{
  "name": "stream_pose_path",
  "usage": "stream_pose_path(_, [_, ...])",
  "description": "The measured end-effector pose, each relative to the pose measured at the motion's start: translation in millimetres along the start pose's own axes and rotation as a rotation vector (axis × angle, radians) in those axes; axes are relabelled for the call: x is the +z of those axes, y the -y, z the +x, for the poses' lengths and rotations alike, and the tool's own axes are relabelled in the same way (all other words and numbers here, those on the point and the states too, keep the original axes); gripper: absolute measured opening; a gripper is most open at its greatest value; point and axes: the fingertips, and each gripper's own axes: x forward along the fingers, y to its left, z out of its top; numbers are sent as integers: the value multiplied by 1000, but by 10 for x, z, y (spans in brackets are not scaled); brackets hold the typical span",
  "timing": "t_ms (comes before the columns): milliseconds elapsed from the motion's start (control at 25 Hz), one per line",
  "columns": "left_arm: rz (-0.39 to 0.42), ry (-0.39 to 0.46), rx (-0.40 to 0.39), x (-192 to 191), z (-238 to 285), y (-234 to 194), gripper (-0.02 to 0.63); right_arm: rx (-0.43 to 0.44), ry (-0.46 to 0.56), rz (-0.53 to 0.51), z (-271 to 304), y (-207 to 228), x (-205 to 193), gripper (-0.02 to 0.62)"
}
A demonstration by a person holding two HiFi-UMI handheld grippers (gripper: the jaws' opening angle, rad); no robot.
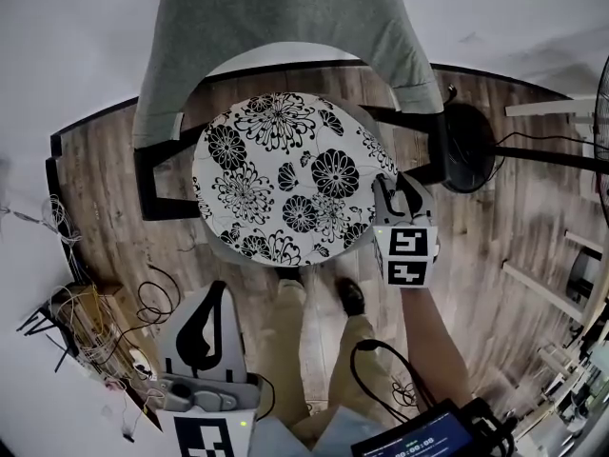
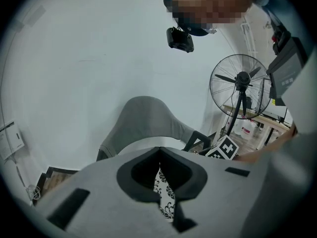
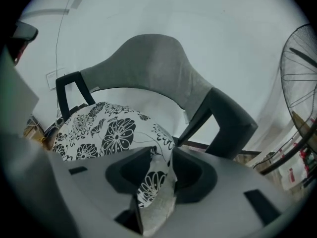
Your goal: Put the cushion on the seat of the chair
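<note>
A round cushion (image 1: 285, 179) with a black-and-white flower print lies on the seat of the grey chair (image 1: 276, 27), below its curved backrest. My right gripper (image 1: 395, 184) is at the cushion's right edge. In the right gripper view the jaws (image 3: 163, 155) stand apart with a fold of the cushion (image 3: 99, 133) edge lying loose between them, in front of the chair (image 3: 153, 68). My left gripper (image 1: 217, 291) hovers low at the near left, clear of the cushion. Its tips (image 2: 158, 152) meet with nothing held, and the cushion (image 2: 163, 192) shows behind them, below the chair (image 2: 148, 123).
A black standing fan (image 1: 471, 146) is on the wood floor right of the chair, also the fan (image 2: 242, 86) in the left gripper view. Tangled cables (image 1: 86, 322) lie at the near left. The person's shoes (image 1: 352, 296) are just before the seat. A white wall is behind the chair.
</note>
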Motion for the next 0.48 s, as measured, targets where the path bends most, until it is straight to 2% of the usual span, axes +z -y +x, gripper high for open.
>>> stream_pose_path(160, [7,1,-5,3,-1,33,9,-2,13,23,-56,20,-5,150])
stream_pose_path(360, [15,-1,-13,-12,5,67,9,4,95,146,-165,142,63,167])
stream_pose_path(480, [20,-4,-19,-34,15,82,9,7,121,151,-248,134,104,167])
